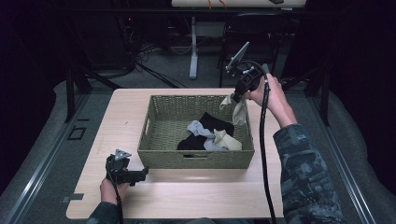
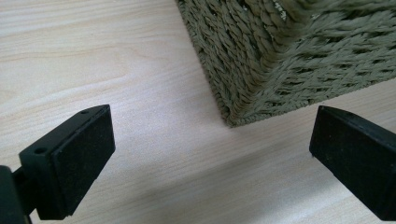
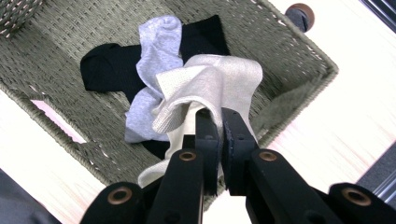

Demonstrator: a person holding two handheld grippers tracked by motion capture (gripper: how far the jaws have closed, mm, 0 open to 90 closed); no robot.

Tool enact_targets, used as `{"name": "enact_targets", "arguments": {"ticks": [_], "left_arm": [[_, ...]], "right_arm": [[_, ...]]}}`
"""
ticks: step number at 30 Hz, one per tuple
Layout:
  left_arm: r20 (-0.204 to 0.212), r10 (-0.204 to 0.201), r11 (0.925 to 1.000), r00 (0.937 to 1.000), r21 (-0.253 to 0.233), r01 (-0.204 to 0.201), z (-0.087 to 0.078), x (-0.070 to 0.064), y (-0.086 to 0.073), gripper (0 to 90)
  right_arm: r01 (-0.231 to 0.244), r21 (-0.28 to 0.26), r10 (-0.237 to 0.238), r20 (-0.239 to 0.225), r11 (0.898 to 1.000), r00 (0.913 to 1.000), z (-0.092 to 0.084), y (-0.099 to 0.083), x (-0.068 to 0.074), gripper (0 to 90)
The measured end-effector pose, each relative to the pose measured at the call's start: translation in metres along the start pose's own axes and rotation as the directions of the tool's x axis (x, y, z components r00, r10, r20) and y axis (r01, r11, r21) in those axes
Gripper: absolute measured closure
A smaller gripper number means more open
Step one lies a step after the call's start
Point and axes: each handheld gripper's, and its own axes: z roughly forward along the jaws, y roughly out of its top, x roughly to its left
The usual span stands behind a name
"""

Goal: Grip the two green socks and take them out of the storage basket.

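Note:
A woven olive basket (image 1: 159,157) stands in the middle of the wooden table (image 1: 187,196). Inside lie a black sock (image 1: 215,122), a grey sock (image 1: 198,128) and a cream sock (image 1: 227,140). My right gripper (image 1: 236,97) hangs over the basket's far right corner, shut on another cream sock (image 1: 239,112) that dangles from it; in the right gripper view this sock (image 3: 210,86) drapes over the closed jaws above the basket (image 3: 60,28). My left gripper (image 1: 142,174) rests on the table at the basket's near left corner (image 2: 243,93), jaws wide open, nothing between them.
Beyond the table stand a white desk leg (image 1: 193,46) and a dark chair (image 1: 252,37), with cables on the floor. A black cable (image 1: 264,149) trails from the right gripper down past the person's patterned sleeve (image 1: 306,177). Bare tabletop runs along the front and left.

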Motion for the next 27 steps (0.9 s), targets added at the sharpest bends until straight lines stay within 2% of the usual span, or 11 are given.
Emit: {"name": "enact_targets", "arguments": {"ticks": [8, 16, 21, 22, 23, 24, 27], "left_arm": [[0.000, -0.001, 1.0000, 1.0000, -0.001, 0.001, 0.000, 0.000, 0.000, 0.1], [-0.001, -0.002, 1.0000, 1.0000, -0.001, 0.002, 0.000, 0.000, 0.000, 0.1], [-0.002, -0.002, 1.0000, 1.0000, -0.001, 0.002, 0.000, 0.000, 0.000, 0.1], [-0.001, 0.001, 1.0000, 1.0000, 0.001, -0.001, 0.000, 0.000, 0.000, 0.1], [-0.001, 0.001, 1.0000, 1.0000, 0.001, -0.001, 0.000, 0.000, 0.000, 0.1], [-0.001, 0.001, 1.0000, 1.0000, 0.000, -0.001, 0.000, 0.000, 0.000, 0.1], [-0.002, 0.000, 1.0000, 1.0000, 0.000, 0.000, 0.000, 0.000, 0.000, 0.1]], "right_arm": [[-0.034, -0.020, 0.035, 0.025, 0.999, 0.9991, -0.015, -0.013, -0.015, 86.5], [-0.106, -0.042, 0.108, 0.047, 0.993, 0.9930, -0.031, -0.044, -0.044, 86.4], [-0.150, -0.049, 0.153, 0.064, 0.987, 0.9861, -0.031, -0.058, -0.057, 86.4], [-0.171, -0.041, 0.174, 0.077, 0.984, 0.9817, -0.026, -0.066, -0.064, 86.4], [-0.171, -0.041, 0.174, 0.077, 0.984, 0.9817, -0.026, -0.066, -0.064, 86.4], [-0.199, -0.042, 0.201, 0.075, 0.979, 0.9767, -0.019, -0.074, -0.070, 86.4], [-0.215, -0.023, 0.216, 0.088, 0.976, 0.9725, -0.008, -0.081, -0.077, 86.4]]}}
